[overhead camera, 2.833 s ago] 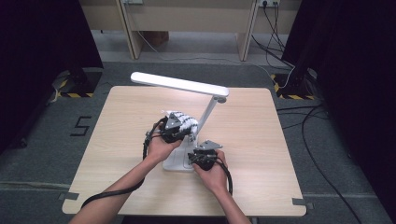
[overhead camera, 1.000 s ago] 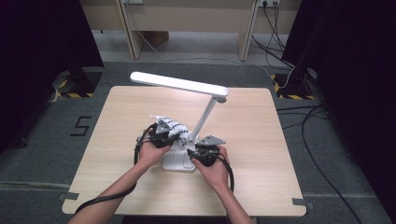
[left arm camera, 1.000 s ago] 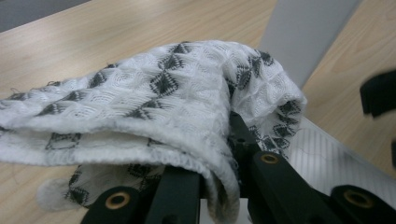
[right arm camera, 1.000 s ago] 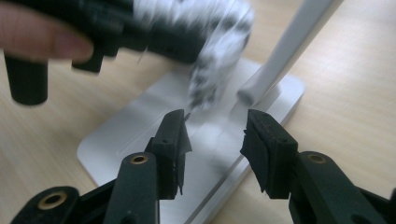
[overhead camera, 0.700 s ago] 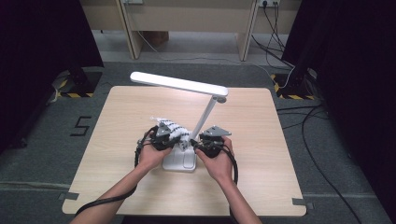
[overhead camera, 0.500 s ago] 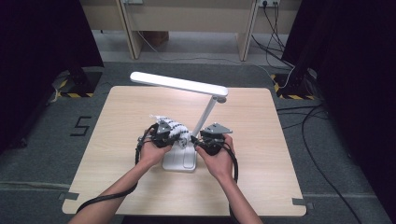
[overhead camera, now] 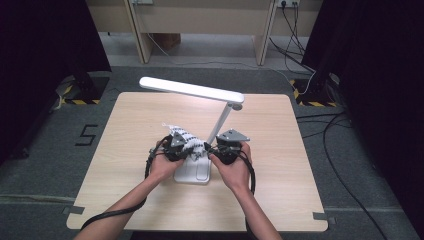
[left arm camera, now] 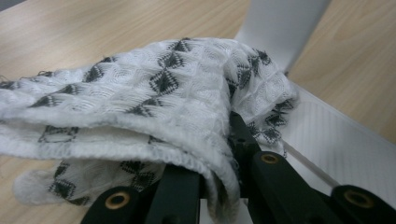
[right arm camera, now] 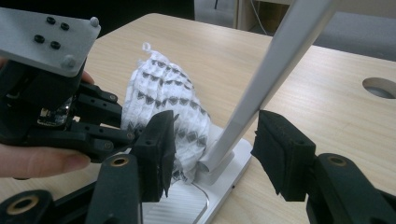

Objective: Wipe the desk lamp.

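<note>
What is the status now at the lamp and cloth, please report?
Left tongs shut on cloth, at lamp base. Right tongs open, have just been opening, astride lamp arm, not touching. Nothing in the way.

The wooden table [overhead camera: 125, 150] stands on a grey floor [overhead camera: 360, 165]. It has a round hole [right arm camera: 380, 87] in its top. Black cables [overhead camera: 327, 127] lie on the floor beside it. A number five [overhead camera: 88, 135] is marked there too. Yellow and black striped tape [overhead camera: 75, 101] sits near dark curtains [overhead camera: 45, 55]. Pale wooden furniture [overhead camera: 200, 20] stands behind.
</note>
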### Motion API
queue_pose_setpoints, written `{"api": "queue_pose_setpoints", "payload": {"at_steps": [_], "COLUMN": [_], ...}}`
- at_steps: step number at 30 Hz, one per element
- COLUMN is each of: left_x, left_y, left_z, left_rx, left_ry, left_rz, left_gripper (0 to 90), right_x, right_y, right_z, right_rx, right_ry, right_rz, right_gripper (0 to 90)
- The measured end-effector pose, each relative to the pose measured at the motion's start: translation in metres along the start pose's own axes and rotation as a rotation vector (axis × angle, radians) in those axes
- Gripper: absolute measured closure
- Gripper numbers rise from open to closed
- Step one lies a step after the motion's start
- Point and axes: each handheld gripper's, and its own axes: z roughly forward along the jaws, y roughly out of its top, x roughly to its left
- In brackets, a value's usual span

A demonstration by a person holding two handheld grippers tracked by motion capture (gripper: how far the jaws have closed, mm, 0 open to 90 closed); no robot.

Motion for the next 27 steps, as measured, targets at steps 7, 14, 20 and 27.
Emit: {"api": "queue_pose_setpoints", "payload": {"at_steps": [7,14,20,27], "left_x": [-0.007,-0.018,-0.029,-0.039], "left_y": [-0.006,-0.016,-0.030,-0.046], "left_z": [-0.009,-0.024,-0.039,-0.059], "left_rx": [0.012,0.037,0.061,0.064], "left_ry": [-0.029,-0.057,-0.083,-0.115], "left_rz": [-0.005,0.023,0.044,0.039], "left_gripper": [84.1,84.2,84.2,84.3], "right_x": [0.000,-0.001,-0.002,-0.003], "right_y": [-0.001,-0.001,-0.002,-0.002], "right_z": [-0.001,-0.002,-0.004,-0.006], "right_rx": [0.000,0.002,0.003,0.006], "right_ry": [0.007,0.008,0.005,0.002], "right_rz": [-0.002,-0.005,0.002,-0.001], "right_gripper": [48.2,48.4,48.5,48.5]}}
